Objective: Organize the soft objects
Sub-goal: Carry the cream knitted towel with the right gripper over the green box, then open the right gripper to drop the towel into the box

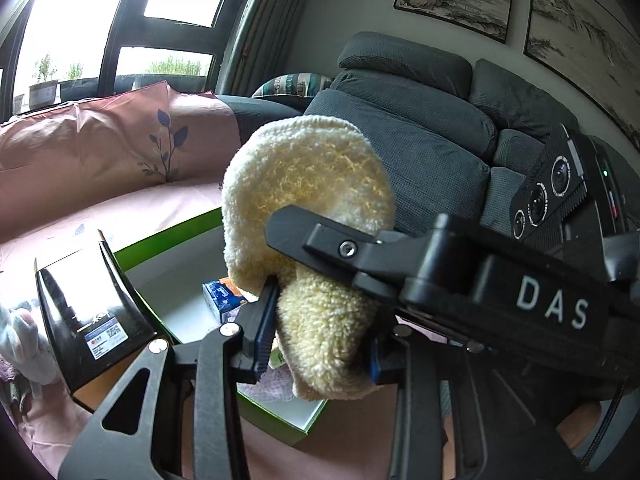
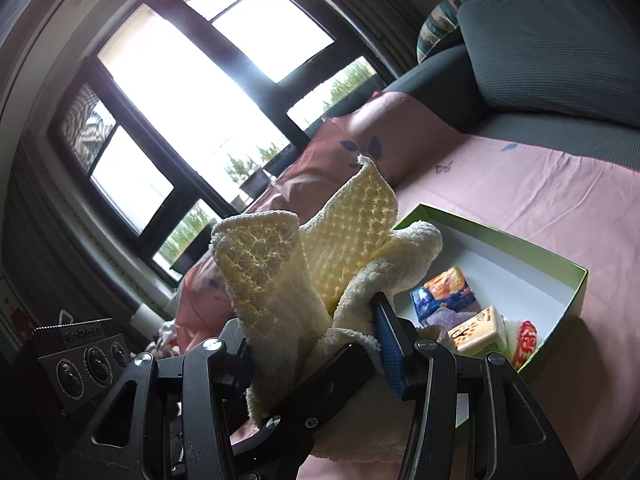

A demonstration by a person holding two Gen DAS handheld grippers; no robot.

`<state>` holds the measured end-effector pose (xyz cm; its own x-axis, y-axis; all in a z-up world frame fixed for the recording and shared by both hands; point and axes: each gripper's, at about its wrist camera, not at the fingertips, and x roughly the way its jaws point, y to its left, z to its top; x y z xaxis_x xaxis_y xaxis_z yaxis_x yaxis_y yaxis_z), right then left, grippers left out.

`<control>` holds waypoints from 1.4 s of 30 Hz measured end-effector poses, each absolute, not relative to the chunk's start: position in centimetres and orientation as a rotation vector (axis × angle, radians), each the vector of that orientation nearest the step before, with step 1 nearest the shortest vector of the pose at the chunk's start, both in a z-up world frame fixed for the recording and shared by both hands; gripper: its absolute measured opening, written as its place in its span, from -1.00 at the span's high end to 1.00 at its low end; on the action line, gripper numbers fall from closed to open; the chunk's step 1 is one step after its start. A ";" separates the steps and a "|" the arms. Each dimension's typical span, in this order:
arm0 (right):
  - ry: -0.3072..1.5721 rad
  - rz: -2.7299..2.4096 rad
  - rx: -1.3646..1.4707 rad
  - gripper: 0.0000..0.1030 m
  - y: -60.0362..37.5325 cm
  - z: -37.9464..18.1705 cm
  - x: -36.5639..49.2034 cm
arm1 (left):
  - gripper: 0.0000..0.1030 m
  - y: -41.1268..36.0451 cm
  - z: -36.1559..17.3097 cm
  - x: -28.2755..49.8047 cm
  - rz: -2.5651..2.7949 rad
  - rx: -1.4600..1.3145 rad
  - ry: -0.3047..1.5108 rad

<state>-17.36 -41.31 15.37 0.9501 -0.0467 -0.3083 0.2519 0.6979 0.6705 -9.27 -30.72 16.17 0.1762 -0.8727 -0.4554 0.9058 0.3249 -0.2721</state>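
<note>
A cream fluffy towel (image 1: 308,176) (image 2: 280,264) hangs bunched between both grippers, above a green box with a white inside (image 1: 172,236) (image 2: 500,236). My left gripper (image 1: 320,344) is shut on the towel's lower fold, with the blue pads pressing on both sides. The right gripper (image 2: 312,344) is shut on the same towel, and one of its black fingers (image 1: 304,232) crosses the towel in the left wrist view. The upper towel flaps stand up against the window light. A blue and orange tissue pack (image 2: 444,292) (image 1: 220,296) lies in the box.
The box sits on a pink sheet (image 2: 520,184) over a grey sofa (image 1: 420,148). A yellow pack (image 2: 480,332), a red and white item (image 2: 528,344) and a lilac cloth (image 2: 444,316) also lie in it. A gloved hand (image 1: 24,340) and a glossy black block (image 1: 88,304) are at the left.
</note>
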 end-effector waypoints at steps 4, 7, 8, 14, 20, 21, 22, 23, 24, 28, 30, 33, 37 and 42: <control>0.259 -0.202 0.818 -0.06 -42.3 14.9 -17.2 | 0.36 -31.8 15.9 -9.0 -1.264 0.084 0.603; 0.232 -0.202 0.850 -0.06 -43.1 14.5 -17.3 | 0.36 -32.6 15.9 -8.6 -1.269 0.088 0.612; 0.226 -0.202 0.863 -0.06 -43.3 14.4 -17.3 | 0.36 -32.8 15.9 -8.5 -1.270 0.094 0.616; 0.225 -0.274 0.904 -0.06 -43.9 14.1 -16.8 | 0.32 -33.9 15.5 -7.6 -1.248 0.111 0.654; 0.253 -0.403 0.899 -0.06 -44.7 13.7 -17.3 | 0.01 -34.4 15.0 -7.6 -1.211 0.145 0.668; 0.252 -0.418 0.905 -0.06 -44.7 13.6 -17.5 | -0.03 -34.3 15.0 -7.5 -1.217 0.133 0.680; 0.252 -0.430 0.908 -0.06 -44.8 13.6 -17.6 | -0.07 -34.0 15.0 -7.4 -1.221 0.117 0.688; 0.252 -0.441 0.907 -0.06 -44.9 13.6 -17.8 | -0.13 -33.7 15.2 -7.3 -1.220 0.102 0.690; 0.251 -0.450 0.906 -0.06 -44.9 13.6 -17.9 | -0.24 -33.4 15.3 -7.2 -1.210 0.094 0.688; 0.249 -0.468 0.894 -0.15 -44.7 14.2 -18.3 | -0.56 -31.3 16.2 -6.8 -1.197 0.043 0.666; 0.247 -0.467 0.877 -0.18 -44.3 14.4 -18.4 | -0.65 -30.0 16.7 -6.4 -1.177 0.008 0.670; 0.261 -0.478 0.848 -0.25 -43.8 14.9 -18.2 | -0.69 -27.5 17.4 -6.0 -1.144 -0.023 0.665; 0.281 -0.474 0.802 -0.53 -42.7 15.4 -17.5 | -0.73 -23.4 18.4 -5.6 -1.017 -0.020 0.623; 0.318 -0.465 0.757 -0.67 -41.7 15.6 -16.5 | -0.74 -17.0 18.3 -4.1 -0.742 -0.023 0.640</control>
<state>-16.49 -41.69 15.60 0.8527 -0.2876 -0.4361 0.5109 0.6334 0.5812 -4.08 -17.04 18.31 0.5571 -0.6354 -0.5348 0.6218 0.7459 -0.2385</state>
